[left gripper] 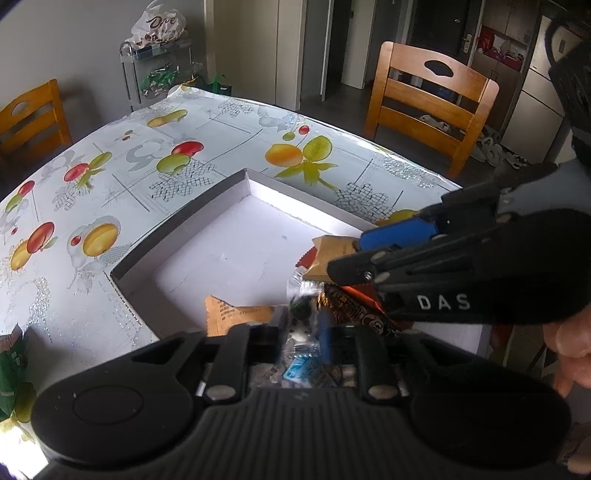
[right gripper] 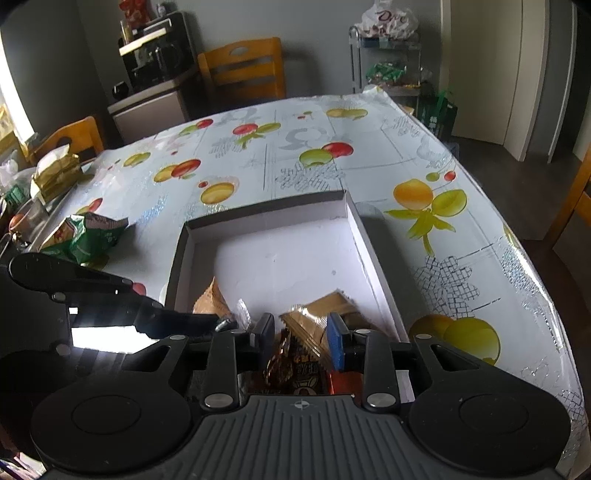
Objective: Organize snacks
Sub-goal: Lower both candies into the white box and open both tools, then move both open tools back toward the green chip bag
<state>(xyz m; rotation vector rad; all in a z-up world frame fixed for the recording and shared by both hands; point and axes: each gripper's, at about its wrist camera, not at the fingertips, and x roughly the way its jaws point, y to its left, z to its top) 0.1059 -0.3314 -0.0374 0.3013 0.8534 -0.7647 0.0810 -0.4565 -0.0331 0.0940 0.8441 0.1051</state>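
Left tongs [left gripper: 301,328]: closed on a clear wrapped candy [left gripper: 301,345]
Right tongs [right gripper: 301,338]: parted over snacks [right gripper: 314,325]
Box [right gripper: 356,218]: set on counter [right gripper: 369,122]

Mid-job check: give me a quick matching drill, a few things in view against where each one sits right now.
Things:
1. green snack bag
2. white box
3. tan wafer packet
4. Dove bag

Places:
A. on the metal rack behind the table
B. on the tablecloth, left of the box
C. inside the box
D. middle of the table, holding snacks

Pairs: 1-B, 2-D, 3-C, 4-A
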